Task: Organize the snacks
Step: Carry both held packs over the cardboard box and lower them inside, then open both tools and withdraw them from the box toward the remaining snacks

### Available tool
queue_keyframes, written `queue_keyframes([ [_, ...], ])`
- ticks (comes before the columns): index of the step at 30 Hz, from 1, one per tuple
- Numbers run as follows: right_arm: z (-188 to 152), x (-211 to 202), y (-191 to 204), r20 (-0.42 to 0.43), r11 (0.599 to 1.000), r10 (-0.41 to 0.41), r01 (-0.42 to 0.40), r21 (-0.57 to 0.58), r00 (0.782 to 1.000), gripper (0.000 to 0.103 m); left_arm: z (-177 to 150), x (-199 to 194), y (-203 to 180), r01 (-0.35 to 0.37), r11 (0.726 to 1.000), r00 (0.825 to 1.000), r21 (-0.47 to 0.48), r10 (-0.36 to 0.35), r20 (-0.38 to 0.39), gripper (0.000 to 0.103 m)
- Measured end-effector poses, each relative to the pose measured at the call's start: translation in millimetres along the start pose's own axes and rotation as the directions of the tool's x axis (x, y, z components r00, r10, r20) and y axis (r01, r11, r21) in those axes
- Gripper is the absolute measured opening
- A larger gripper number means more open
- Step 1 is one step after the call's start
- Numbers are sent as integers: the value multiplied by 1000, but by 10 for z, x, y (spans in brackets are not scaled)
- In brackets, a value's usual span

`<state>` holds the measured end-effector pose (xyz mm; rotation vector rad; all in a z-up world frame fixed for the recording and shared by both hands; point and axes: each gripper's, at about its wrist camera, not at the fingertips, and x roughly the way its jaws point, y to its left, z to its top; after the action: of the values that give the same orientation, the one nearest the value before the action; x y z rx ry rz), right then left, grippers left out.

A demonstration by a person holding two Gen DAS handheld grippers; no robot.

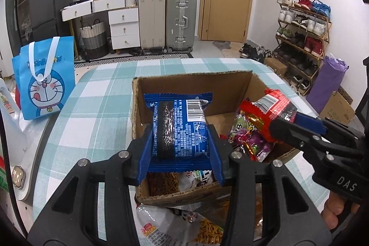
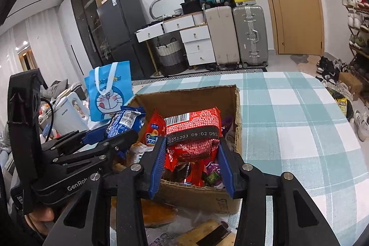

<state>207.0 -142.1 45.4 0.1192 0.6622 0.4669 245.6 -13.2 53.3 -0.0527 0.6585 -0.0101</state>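
Note:
My left gripper is shut on a blue snack packet, held upright over the near left part of an open cardboard box. Entering the left wrist view from the right, my right gripper is shut on a red snack packet above the box's right side. In the right wrist view the red packet sits between the blue pads of the right gripper over the box. To its left, the left gripper carries the blue packet. Several snack packets, one purple, lie in the box.
The box stands on a table with a teal-and-white checked cloth. More snack bags lie on the table in front of the box. A blue cartoon tote bag stands off the table's left side. Suitcases, drawers and a shoe rack line the far room.

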Motion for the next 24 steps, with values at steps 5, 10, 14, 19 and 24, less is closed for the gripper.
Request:
queue_keyframes([
  [5,13,24,15,-8,1000,17,-17,-13,1000,53,-51,87,-41,-10,1000,1000,16,10,-18,43],
  [10,-4,-149,54,35,999,5,-3,-35,999,85,-83,-80,12,50,999,999,-1,-50,5,78],
  [14,-23,-335,15,73,1000,-3,5,-25,997,100,-126,-259,70,65,998,998,0,-65,17,84],
  [19,-105,-477,-48,58,1000,-14,15,-17,998,102,-228,-430,70,45,999,999,23,-45,25,102],
  [24,-225,-603,-103,40,1000,9,-9,4,999,102,-388,-635,99,24,998,999,50,-26,39,102],
])
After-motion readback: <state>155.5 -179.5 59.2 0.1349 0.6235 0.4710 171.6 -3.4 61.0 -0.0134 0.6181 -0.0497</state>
